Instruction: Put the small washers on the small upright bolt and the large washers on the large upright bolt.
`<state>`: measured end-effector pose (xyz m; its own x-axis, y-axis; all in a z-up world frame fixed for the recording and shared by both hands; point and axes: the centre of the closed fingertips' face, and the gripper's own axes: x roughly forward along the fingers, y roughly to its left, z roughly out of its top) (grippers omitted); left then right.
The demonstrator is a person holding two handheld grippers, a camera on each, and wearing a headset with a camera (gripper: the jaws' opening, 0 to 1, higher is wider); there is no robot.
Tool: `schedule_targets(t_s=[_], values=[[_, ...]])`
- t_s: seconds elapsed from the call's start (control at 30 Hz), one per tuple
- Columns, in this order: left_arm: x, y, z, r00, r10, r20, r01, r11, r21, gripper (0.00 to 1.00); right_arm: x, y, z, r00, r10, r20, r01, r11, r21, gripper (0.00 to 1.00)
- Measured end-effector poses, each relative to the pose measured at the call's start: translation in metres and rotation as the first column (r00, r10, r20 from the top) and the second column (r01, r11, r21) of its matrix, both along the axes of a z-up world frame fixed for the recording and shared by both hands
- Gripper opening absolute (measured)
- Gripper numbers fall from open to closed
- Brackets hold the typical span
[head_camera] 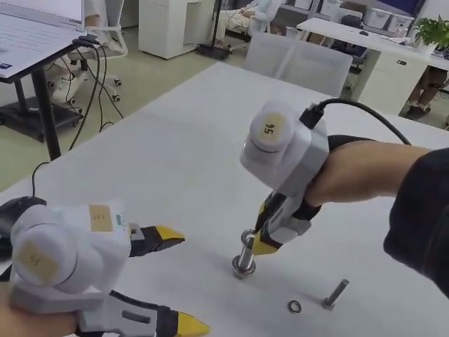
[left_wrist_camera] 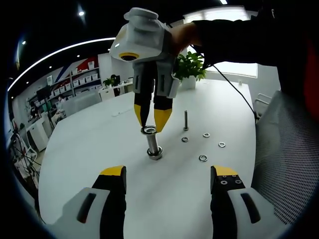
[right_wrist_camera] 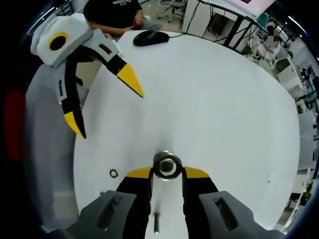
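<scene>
White worktable (head_camera: 175,140), office desks (head_camera: 365,38) behind

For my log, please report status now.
Right hand-held gripper shut on large silver metal washer atop large upright steel bolt. Left hand-held gripper open, apart. Small silver washers loose by thin upright bolt.

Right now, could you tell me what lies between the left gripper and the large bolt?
Nothing: bare table up to the large bolt, seen in the left gripper view.
</scene>
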<state>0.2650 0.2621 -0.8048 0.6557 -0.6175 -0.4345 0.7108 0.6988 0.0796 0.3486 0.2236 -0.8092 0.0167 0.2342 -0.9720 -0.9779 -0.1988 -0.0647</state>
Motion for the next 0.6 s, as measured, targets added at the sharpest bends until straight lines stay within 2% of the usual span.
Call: schedule_targets(t_s=[0.6], values=[[0.000,0.000,-0.005,1.000,0.000,-0.014,0.000,1.000,0.002,0.68,0.000,0.001,-0.020,1.000,-0.003,-0.022,0.002,1.000,-0.017,0.24]])
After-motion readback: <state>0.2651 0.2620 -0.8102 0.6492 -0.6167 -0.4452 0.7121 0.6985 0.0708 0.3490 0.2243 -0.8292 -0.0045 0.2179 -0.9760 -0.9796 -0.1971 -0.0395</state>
